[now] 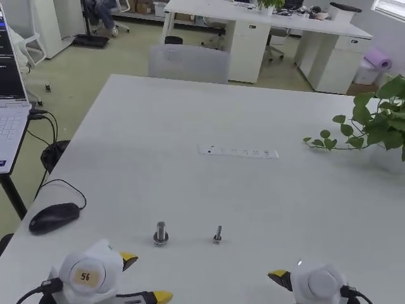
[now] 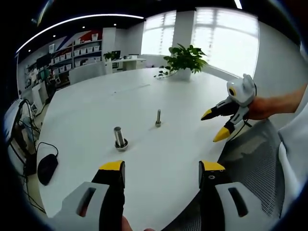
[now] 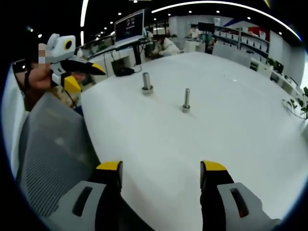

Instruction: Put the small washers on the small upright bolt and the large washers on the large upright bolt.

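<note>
Both hover by table [image 1: 190, 126] edge w/ jaws apart: left tool [image 2: 162, 168] & right tool [image 3: 160, 167].

Holds the left tongs [image 2: 162, 166] low and forward, jaws spread wide with nothing between them. Holds the right tongs [image 3: 161, 166] well apart from the left, likewise wide and empty, yellow tips angled inward, a hand [image 2: 262, 108] gripping behind the white body.

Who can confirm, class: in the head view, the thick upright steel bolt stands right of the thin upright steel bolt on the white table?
Not quite. The head view shows the thick upright steel bolt standing left of the thin upright steel bolt, not right of it. Both are on the white table.
</note>
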A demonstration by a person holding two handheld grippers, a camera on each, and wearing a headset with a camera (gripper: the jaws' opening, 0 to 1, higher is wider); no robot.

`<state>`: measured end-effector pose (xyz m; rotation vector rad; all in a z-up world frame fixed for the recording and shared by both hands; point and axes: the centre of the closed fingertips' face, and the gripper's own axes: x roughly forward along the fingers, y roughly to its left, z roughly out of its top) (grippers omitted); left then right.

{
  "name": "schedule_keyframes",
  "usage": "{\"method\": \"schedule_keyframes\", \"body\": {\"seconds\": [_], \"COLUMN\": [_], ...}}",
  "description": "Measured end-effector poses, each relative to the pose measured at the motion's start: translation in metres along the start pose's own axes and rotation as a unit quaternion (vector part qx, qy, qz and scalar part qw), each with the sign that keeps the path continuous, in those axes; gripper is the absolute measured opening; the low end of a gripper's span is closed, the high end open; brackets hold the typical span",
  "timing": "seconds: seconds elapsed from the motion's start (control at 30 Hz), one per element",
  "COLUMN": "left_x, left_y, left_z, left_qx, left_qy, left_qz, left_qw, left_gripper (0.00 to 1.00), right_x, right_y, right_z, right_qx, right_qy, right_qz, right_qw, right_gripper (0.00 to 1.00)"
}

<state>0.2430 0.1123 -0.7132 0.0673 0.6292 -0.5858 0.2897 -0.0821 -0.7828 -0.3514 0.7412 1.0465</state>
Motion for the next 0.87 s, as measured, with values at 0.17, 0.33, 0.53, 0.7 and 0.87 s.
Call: {"method": "schedule_keyframes", "body": {"seconds": [0.17,0.33,0.53,0.7,0.87], "left_x": [-0.0001,-0.0008,-0.0008,-0.0006,-0.0005], "left_y": [0.0004,0.0007,0.0016,0.0018,0.0014], "left_z": [0.0002,0.0008,0.0016,0.0028,0.0039], "left_qx": [0.001,0.000,-0.001,0.000,0.000], "left_qy": [-0.001,-0.002,-0.004,-0.004,-0.005], "left_qz": [0.001,0.003,0.006,0.007,0.007], "left_qw": [1.0000,1.0000,1.0000,1.0000,1.0000], "left_gripper": [0.61,0.61,0.61,0.61,0.61], "right_x": [-0.0002,0.0009,0.0035,0.0059,0.0058], "right_y": [-0.0006,-0.0017,0.0002,0.0020,0.0056], "right_z": [0.0003,0.0003,-0.0004,-0.0006,-0.0027], "right_qx": [0.002,0.003,-0.002,-0.001,-0.004], "right_qy": [0.001,0.005,0.013,0.012,0.017], "right_qz": [-0.002,0.000,0.005,0.010,0.012], "right_qw": [1.0000,1.0000,0.9999,0.9999,0.9998], "right_gripper": [0.66,0.66,0.65,0.65,0.65]}}
